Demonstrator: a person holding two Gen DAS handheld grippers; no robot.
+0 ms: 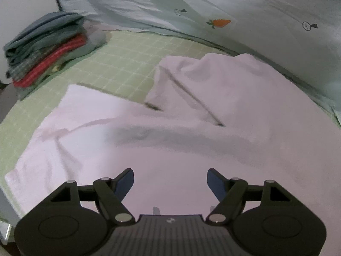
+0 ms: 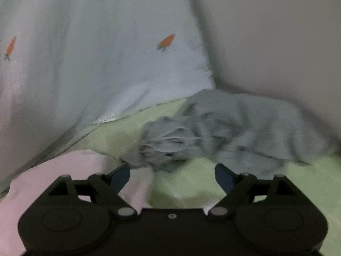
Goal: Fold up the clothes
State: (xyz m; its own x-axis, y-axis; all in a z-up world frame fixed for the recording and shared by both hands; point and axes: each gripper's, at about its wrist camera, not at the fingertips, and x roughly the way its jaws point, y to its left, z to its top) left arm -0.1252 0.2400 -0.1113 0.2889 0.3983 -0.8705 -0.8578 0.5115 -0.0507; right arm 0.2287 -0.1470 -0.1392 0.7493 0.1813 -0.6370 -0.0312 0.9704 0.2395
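Note:
A pale pink garment [image 1: 170, 128] lies spread on the green checked sheet [image 1: 127, 59], with one part folded over at the upper right. My left gripper [image 1: 170, 181] hovers over its near part, open, with nothing between the blue pads. In the right wrist view, my right gripper [image 2: 172, 176] is open above the sheet [image 2: 191, 187], empty. The edge of the pink garment [image 2: 70, 166] lies at its lower left. A crumpled grey garment [image 2: 234, 128] with pale drawstrings sits just beyond the right gripper's fingertips, not touching them.
A stack of folded clothes [image 1: 44, 49], grey, red and checked, stands at the far left. A pale quilt with carrot prints [image 1: 213, 10] rises along the back, also seen in the right wrist view [image 2: 96, 53]. A plain wall [image 2: 277, 42] is at the right.

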